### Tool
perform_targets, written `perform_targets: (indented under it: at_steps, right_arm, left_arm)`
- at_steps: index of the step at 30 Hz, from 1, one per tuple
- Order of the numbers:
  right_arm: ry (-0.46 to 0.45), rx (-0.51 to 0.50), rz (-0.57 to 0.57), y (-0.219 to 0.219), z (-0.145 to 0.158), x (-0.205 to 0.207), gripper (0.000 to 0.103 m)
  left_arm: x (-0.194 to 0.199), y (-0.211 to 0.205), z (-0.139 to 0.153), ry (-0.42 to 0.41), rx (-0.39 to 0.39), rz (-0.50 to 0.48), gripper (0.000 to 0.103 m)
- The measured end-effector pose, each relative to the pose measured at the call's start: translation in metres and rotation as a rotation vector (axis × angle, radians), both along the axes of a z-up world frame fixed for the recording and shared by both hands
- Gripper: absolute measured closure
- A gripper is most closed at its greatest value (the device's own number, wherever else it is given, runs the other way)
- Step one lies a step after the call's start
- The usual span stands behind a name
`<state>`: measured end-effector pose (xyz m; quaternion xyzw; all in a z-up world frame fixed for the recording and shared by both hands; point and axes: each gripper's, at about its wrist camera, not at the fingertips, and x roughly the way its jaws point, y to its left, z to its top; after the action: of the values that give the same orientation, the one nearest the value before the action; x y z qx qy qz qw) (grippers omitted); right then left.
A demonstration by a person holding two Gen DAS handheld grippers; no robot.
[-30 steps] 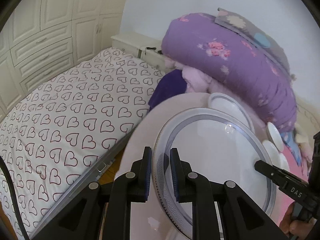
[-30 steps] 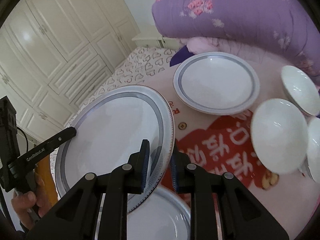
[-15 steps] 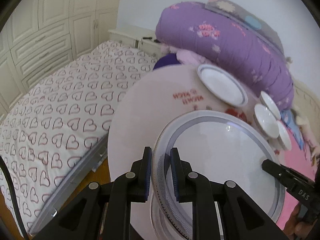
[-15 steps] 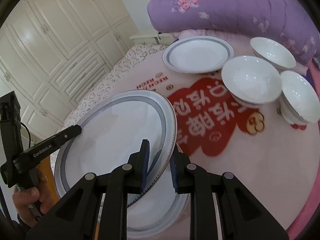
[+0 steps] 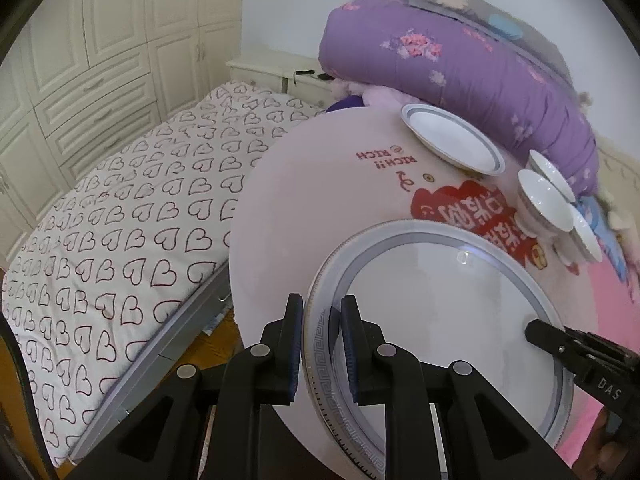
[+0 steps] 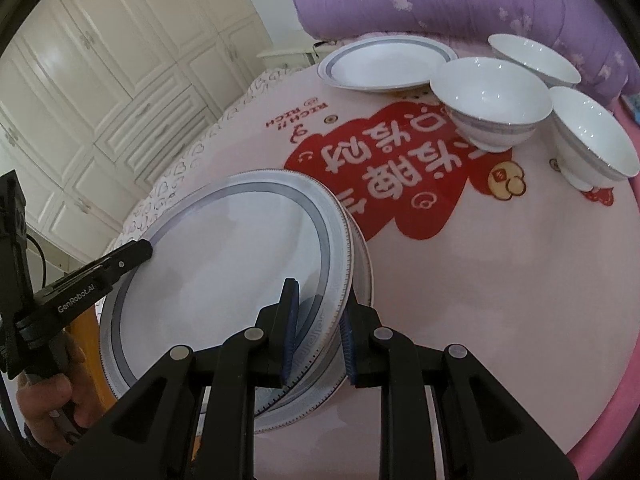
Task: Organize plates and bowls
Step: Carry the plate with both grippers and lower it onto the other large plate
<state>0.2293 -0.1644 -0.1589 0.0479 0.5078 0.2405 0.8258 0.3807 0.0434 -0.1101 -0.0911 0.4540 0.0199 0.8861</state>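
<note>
Both the left gripper and the right gripper are clamping opposite rims of one grey-banded plate, which is hanging just above a second plate lying on the round pink table beside a heart-print bed.

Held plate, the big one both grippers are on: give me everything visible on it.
The held plate is a large round white dish, glossy like glazed ceramic, with a grey-blue band inside the rim and a key-pattern border at the edge. It is tilted, pinched at opposite rims by the left gripper and the right gripper. It sits just above or on a matching lower plate on the pink table; contact is unclear.
</note>
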Motion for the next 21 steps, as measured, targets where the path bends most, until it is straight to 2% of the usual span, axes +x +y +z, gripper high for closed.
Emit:
perform_targets:
  at_steps: [12, 21]
  right_arm:
    - [-0.011, -0.059, 0.016, 0.003, -0.002, 0.002, 0.083]
    - [-0.013, -0.096, 0.023, 0.006, -0.001, 0.002, 0.082]
  left_arm:
    - [0.007, -0.009, -0.016, 0.004, 0.038, -0.028, 0.088]
    - [0.007, -0.004, -0.019, 0.007, 0.035, -0.038, 0.088]
